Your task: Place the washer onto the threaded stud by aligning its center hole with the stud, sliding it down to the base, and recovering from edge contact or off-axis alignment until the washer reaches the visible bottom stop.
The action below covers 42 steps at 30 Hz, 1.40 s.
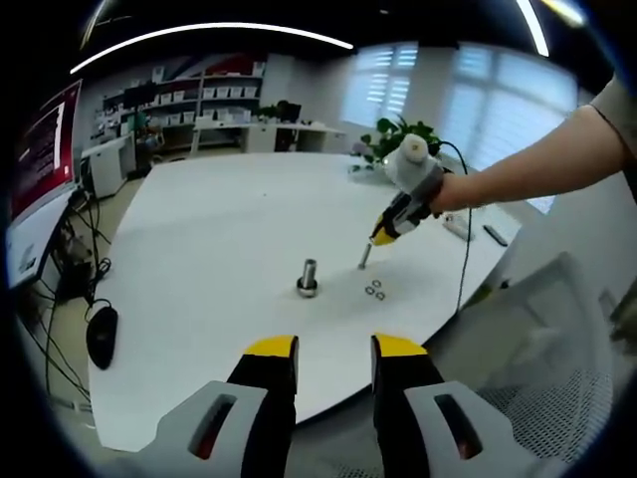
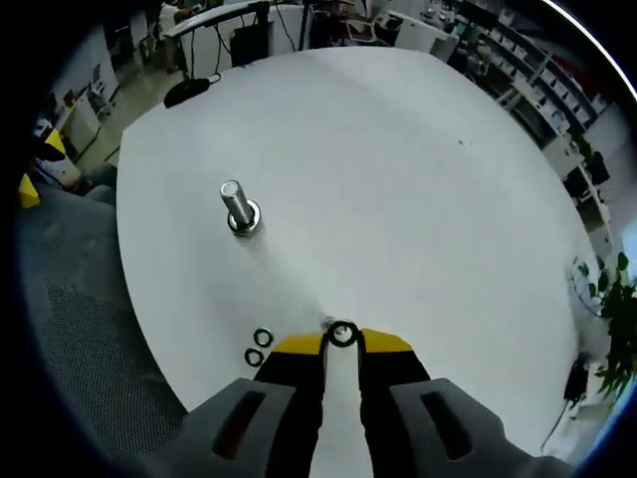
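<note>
A short threaded steel stud (image 1: pixel 308 276) stands upright on its wide base on the white round table (image 1: pixel 219 249). In the left gripper view my left gripper (image 1: pixel 334 351) hovers off the table's near edge, open, with nothing between its jaws. A hand holds my right gripper (image 1: pixel 379 239) just right of the stud, tilted down toward the table. In the right gripper view the right gripper (image 2: pixel 342 341) is shut on a small steel washer (image 2: pixel 342 334), low over the table (image 2: pixel 418 179). The stud (image 2: pixel 239 206) stands up and to the left, well apart from it.
Two loose washers (image 1: pixel 375 290) lie right of the stud, and by the right jaws (image 2: pixel 259 347). A black mouse (image 1: pixel 102 335) and monitor (image 1: pixel 40 169) are at the left, a plant (image 1: pixel 400 134) behind. A grey mesh chair (image 1: pixel 557 339) stands by the table edge.
</note>
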Tool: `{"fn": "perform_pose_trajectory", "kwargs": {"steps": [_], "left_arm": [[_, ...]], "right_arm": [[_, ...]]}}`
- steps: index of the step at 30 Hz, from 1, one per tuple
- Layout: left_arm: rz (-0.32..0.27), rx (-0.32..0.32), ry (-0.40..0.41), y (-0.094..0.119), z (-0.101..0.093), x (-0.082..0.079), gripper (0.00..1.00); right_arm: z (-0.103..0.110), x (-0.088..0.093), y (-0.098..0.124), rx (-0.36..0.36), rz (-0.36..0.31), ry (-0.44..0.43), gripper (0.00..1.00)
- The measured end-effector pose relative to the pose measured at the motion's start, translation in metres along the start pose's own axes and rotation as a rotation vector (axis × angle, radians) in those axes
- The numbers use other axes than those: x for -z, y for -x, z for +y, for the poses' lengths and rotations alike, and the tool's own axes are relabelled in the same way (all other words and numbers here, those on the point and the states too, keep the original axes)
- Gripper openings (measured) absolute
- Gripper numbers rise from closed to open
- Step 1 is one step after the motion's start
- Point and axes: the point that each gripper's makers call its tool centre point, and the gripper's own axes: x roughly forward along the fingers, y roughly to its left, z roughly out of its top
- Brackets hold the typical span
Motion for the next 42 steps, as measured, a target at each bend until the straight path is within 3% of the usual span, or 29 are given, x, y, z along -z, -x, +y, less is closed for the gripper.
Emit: {"fn": "perform_pose_trajectory", "kwargs": {"steps": [6,21,42], "left_arm": [[0.002,-0.002,-0.001,0.000,0.001,0.000,0.27],[0.009,-0.006,0.005,-0.001,0.002,0.002,0.26],[0.028,-0.009,0.011,-0.001,0.002,0.005,0.26]], "right_arm": [[0.001,0.005,-0.008,-0.002,0.036,0.054,0.14],[0.003,0.008,-0.024,-0.029,0.081,0.069,0.14],[0.014,0.026,-0.055,-0.078,0.147,0.019,0.15]]}}
